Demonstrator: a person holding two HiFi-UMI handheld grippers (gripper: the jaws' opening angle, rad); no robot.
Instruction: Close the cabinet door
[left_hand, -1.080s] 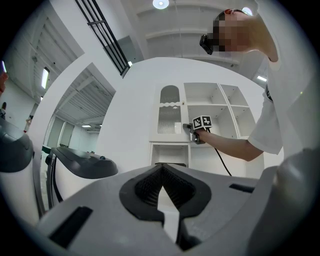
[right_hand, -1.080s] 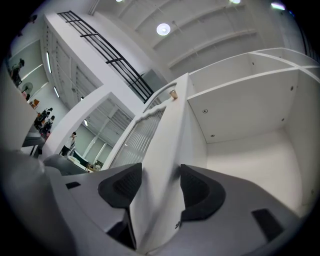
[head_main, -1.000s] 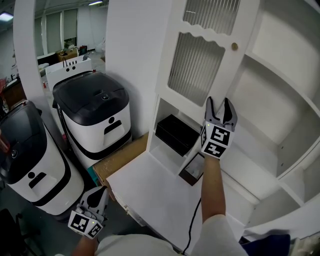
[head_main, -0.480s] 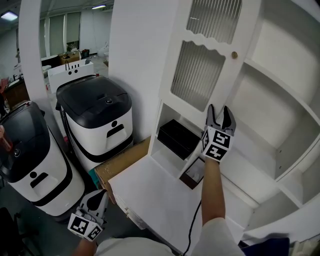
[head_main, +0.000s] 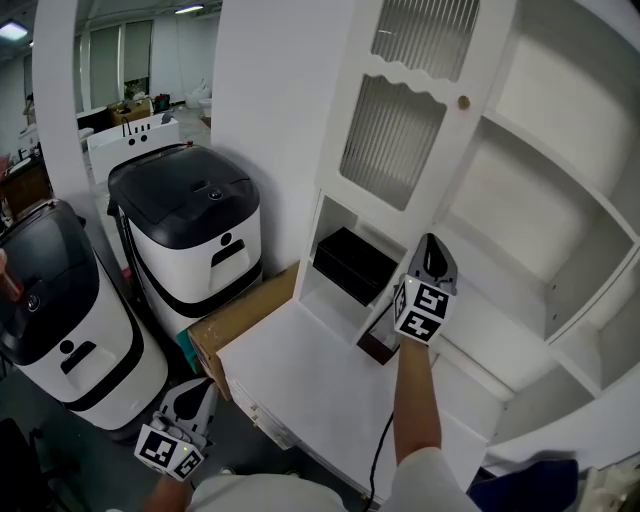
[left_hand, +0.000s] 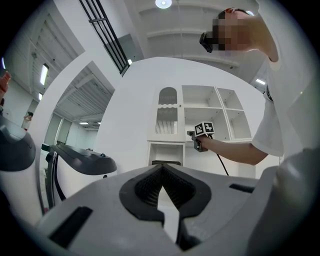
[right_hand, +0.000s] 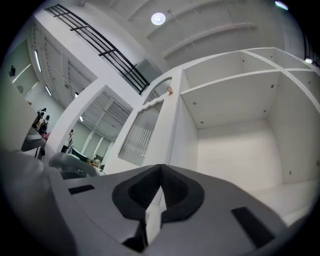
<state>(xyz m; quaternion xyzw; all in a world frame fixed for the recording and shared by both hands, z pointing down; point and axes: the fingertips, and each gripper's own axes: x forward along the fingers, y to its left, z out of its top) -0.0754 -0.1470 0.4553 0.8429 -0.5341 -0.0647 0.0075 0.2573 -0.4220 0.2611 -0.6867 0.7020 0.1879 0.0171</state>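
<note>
- My left gripper (head_main: 196, 392) hung low off the cabinet's (head_main: 520, 200) left front corner, its jaws pressed together with nothing in them.
- The cabinet's white counter (head_main: 300, 385) lay beyond it, with a small dark box (head_main: 378, 347) at its back edge.
- My right gripper (head_main: 432, 248) reached over that counter, before the cabinet's lower shelf and just under the door. Its jaws had just been closing and met, empty.
- The cabinet door (head_main: 400, 130), white with ribbed panes, stood swung open at the cabinet's left side, its knob (head_main: 464, 102) above my right gripper, untouched.
- A black box (head_main: 352, 265) sat in the cabinet's nook beneath the door.
</note>
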